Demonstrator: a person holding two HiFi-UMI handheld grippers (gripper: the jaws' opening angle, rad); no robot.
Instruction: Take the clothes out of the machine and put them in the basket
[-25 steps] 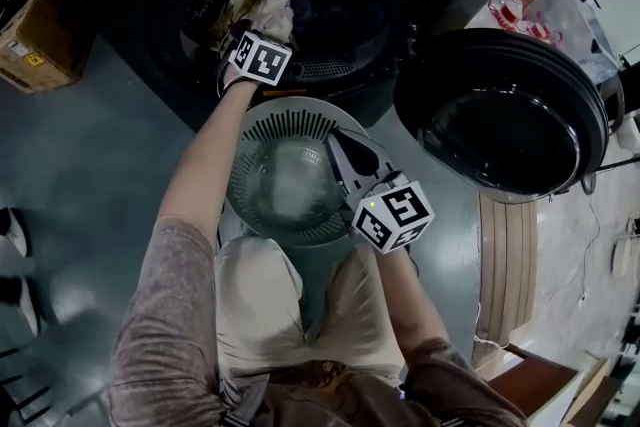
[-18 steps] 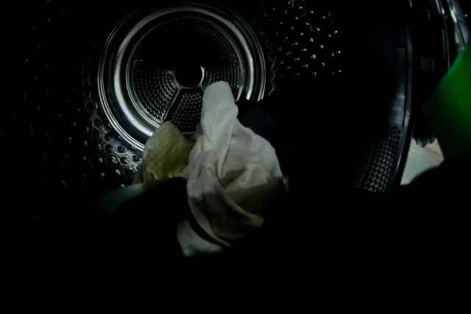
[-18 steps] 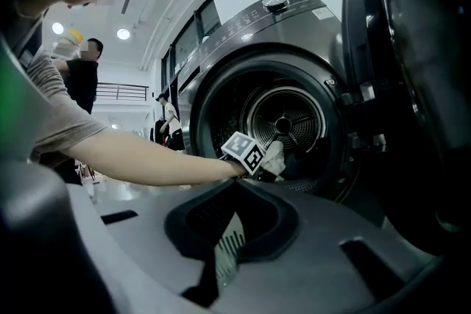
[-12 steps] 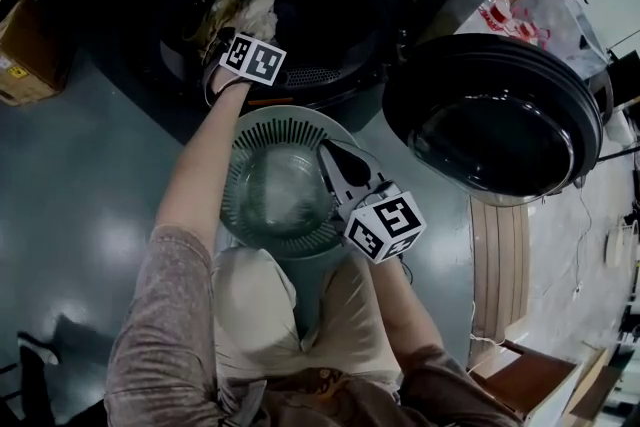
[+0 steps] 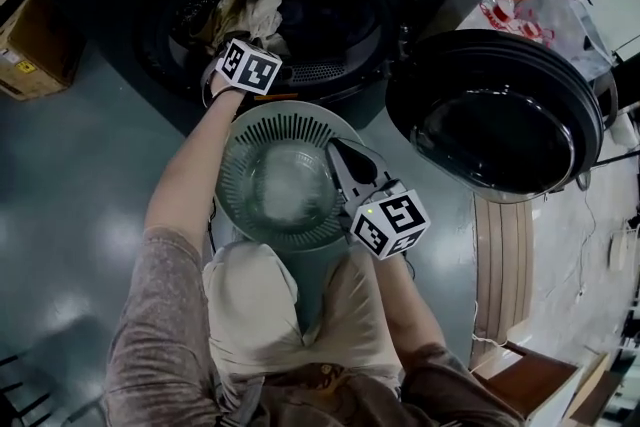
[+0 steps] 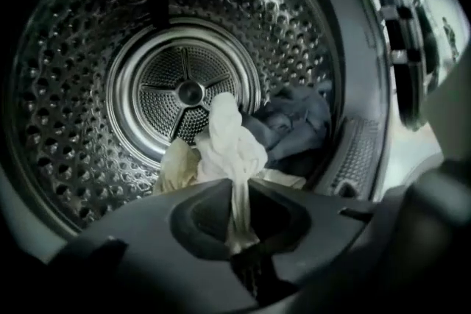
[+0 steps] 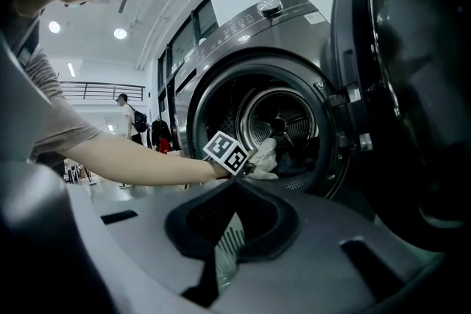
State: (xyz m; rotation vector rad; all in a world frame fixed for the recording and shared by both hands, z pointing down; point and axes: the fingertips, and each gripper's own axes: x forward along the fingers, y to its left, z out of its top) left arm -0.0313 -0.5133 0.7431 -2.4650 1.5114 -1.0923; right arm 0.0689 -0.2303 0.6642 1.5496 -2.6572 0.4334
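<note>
Left gripper (image 6: 240,250), jaws just closed, pinches a white garment (image 6: 228,147) in the far drum (image 6: 73,84); next, it should haul that back to the near basket (image 5: 282,122).

A cardboard box (image 5: 25,45) lies well apart from, perhaps, a plastic bag (image 5: 545,10).

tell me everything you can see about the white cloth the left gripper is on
The white cloth is thin, soft-looking fabric, crumpled into a loose bunch low in the washer's perforated steel drum. One fold is drawn into a narrow strip running down between the fingers of the left gripper, whose jaws have just been closing and now pinch it. A pale yellowish cloth lies against its left side; blue-grey clothes lie behind it on the right.
</note>
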